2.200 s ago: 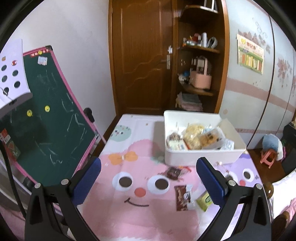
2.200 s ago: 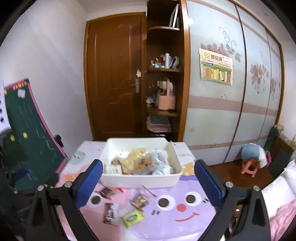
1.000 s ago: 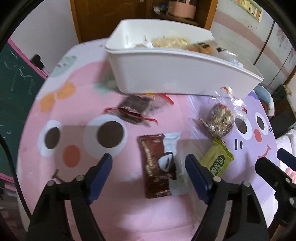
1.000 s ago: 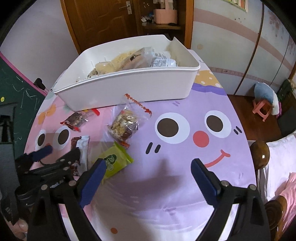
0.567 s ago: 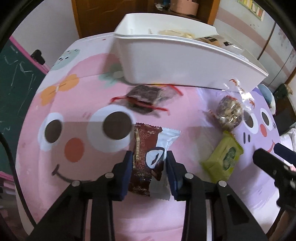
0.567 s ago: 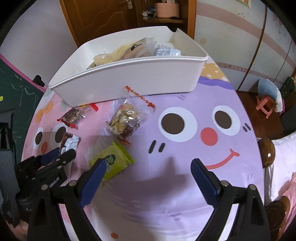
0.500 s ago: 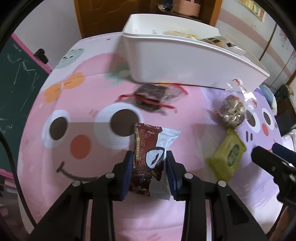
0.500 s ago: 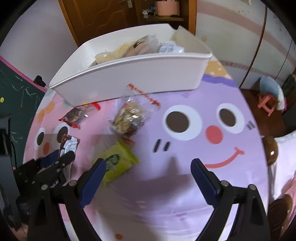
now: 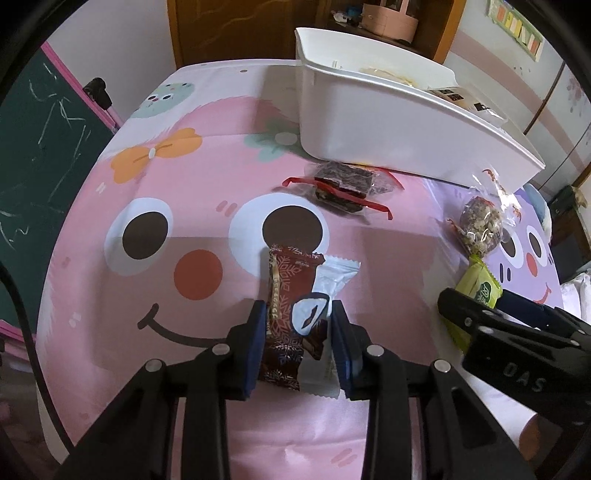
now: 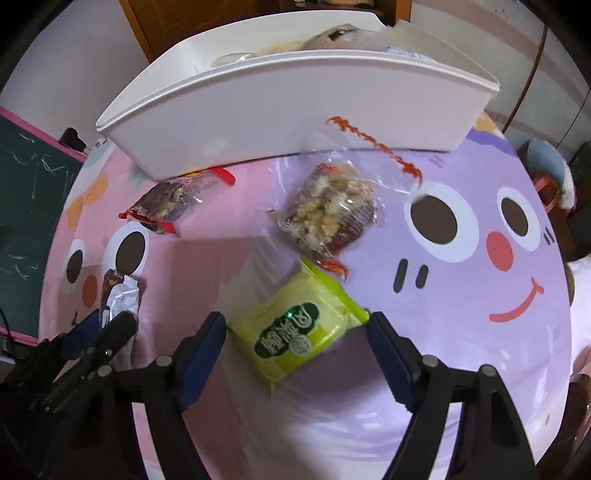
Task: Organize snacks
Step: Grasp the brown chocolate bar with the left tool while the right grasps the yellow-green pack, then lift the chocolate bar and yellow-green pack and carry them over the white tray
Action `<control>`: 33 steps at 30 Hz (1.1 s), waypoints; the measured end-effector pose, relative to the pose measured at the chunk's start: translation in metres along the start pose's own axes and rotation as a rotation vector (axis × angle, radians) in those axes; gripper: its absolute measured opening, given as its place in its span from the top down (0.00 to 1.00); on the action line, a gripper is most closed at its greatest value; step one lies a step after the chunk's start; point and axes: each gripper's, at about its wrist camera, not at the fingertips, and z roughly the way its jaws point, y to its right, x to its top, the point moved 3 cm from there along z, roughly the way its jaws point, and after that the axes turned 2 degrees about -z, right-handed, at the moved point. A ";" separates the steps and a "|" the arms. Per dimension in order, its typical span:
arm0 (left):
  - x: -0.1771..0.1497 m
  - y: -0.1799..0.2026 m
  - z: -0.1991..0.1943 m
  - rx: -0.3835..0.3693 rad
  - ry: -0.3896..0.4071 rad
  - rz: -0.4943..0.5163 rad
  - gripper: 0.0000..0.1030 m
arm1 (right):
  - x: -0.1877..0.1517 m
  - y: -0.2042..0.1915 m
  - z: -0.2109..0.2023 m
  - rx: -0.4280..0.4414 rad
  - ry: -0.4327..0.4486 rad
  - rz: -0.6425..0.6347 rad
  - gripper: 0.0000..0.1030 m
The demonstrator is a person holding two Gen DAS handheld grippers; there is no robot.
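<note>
My left gripper (image 9: 298,325) is shut on a brown-and-white snack packet (image 9: 291,295) that lies on the pink cartoon tablecloth (image 9: 177,206). My right gripper (image 10: 297,332) is open, its fingers on either side of a green snack packet (image 10: 295,328); that packet also shows in the left wrist view (image 9: 476,288). A clear bag of nut clusters (image 10: 328,210) lies just beyond it. A dark snack with red-edged wrapper (image 9: 340,184) lies against the white bin (image 9: 388,122), which holds several snacks. The left gripper and its packet show at the left of the right wrist view (image 10: 110,317).
A green chalkboard with pink frame (image 9: 33,147) stands left of the table. A wooden door (image 9: 236,26) and shelves are behind the bin. A small stool and cushion (image 10: 550,170) sit on the floor to the right. The table edge curves close below both grippers.
My left gripper has closed on the brown-and-white packet and stays there. My right gripper has come down and forward, narrowing around the green packet.
</note>
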 end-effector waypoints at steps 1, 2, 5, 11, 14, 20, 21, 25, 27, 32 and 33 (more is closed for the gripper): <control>0.000 0.000 0.000 -0.001 0.001 -0.002 0.69 | 0.000 -0.003 0.001 -0.015 0.012 -0.015 0.25; 0.000 -0.001 0.000 -0.001 0.002 -0.003 0.69 | 0.000 -0.005 0.001 -0.023 0.022 -0.027 0.29; -0.001 -0.001 -0.002 -0.002 0.005 -0.008 0.69 | -0.001 -0.011 -0.001 -0.014 0.052 -0.060 0.42; -0.001 -0.003 -0.012 -0.013 0.027 -0.017 0.69 | -0.009 -0.008 -0.008 -0.005 0.072 -0.081 0.48; -0.002 -0.001 -0.023 -0.020 0.050 -0.010 0.69 | -0.017 -0.001 -0.019 0.004 0.094 -0.078 0.48; -0.002 0.007 -0.053 -0.024 0.118 0.020 0.69 | -0.014 0.002 -0.058 0.022 0.204 -0.072 0.48; -0.002 0.008 -0.060 -0.026 0.132 0.025 0.69 | -0.013 0.002 -0.064 0.023 0.222 -0.072 0.48; -0.003 0.015 -0.087 -0.027 0.186 0.048 0.69 | -0.012 0.000 -0.092 0.032 0.302 -0.078 0.48; -0.003 0.018 -0.097 -0.028 0.208 0.056 0.69 | -0.011 0.000 -0.102 0.032 0.329 -0.082 0.48; -0.002 0.027 -0.122 -0.035 0.260 0.077 0.69 | -0.016 0.004 -0.124 0.032 0.389 -0.090 0.48; -0.002 0.029 -0.126 -0.036 0.267 0.082 0.69 | -0.016 0.005 -0.128 0.032 0.398 -0.089 0.48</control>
